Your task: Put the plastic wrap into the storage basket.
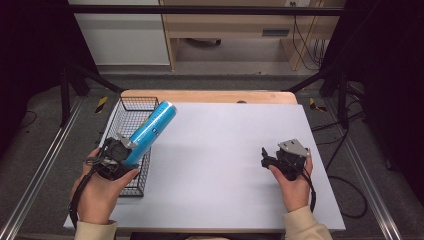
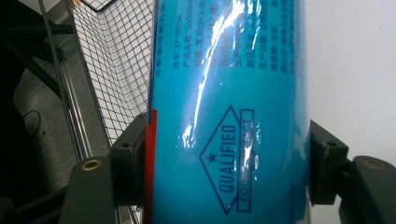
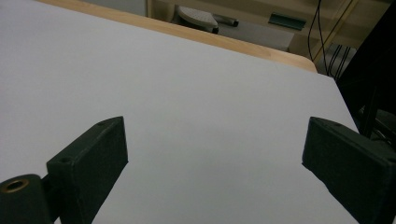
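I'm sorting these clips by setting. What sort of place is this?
Probably a lab or workshop set up for recording. A table under a plain white sheet stands inside a dark metal frame, cables trail over the grey floor, and a plywood cabinet stands behind.

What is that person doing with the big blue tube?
A person holds a pair of tongs in each hand. The left tongs are clamped on a blue tube, which tilts over the wire basket at the left of the white table. The tube's far end points up and away. The right tongs are open and hold nothing, over the bare tabletop.
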Tool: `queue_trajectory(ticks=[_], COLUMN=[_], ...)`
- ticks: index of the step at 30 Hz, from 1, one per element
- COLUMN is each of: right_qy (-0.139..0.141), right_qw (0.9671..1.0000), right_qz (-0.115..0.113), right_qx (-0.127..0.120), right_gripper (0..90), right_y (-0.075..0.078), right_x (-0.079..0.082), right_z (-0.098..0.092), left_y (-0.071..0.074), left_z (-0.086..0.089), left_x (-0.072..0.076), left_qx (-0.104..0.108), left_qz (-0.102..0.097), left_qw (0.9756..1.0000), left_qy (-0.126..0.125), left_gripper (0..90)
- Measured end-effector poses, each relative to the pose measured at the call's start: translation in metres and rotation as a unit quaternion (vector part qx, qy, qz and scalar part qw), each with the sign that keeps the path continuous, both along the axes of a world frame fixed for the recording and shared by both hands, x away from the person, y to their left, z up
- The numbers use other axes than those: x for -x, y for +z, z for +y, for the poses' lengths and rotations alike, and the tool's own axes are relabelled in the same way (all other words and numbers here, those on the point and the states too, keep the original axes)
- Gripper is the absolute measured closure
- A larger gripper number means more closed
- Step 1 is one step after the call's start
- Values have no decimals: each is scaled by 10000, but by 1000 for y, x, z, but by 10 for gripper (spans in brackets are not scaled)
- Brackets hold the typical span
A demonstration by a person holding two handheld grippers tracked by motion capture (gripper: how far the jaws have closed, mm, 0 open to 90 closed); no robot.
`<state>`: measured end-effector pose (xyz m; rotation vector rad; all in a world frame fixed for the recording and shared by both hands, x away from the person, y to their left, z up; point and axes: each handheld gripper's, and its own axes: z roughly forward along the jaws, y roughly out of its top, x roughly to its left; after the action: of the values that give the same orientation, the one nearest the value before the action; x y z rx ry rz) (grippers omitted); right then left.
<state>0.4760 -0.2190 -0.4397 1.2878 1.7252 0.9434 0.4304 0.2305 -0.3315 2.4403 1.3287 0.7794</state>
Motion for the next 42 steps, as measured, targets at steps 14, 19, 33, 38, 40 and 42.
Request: queue_trajectory(ticks=[14,19,33,38,40,42], right_qy=[-119,-725,-391,-379,-350,-302], right_qw=[9996,9968,9864,9869,9878,9885], right_qz=[205,344,1509,1472,1443,1407], right_qx=[-156,-50,-513,-538,-472,-469], right_gripper=[54,60,62,61,63,62], right_y=[-3,-6,-13,-11,-11,-11], right_x=[-4,-5,-2,3,5,7], right_z=[-14,-27,-43,-45,-45,-45], left_y=[-8,-9,-8,-7,-8,-8], left_z=[15,17,23,28,29,30], left_x=[1,2,7,9,10,11], left_qx=[18,21,35,61,92,105], left_qz=[115,123,87,87,88,122], left_qw=[9998,9998,9997,9995,9994,9992], left_qy=[170,173,239,290,318,366], left_gripper=[318,318,319,319,319,319])
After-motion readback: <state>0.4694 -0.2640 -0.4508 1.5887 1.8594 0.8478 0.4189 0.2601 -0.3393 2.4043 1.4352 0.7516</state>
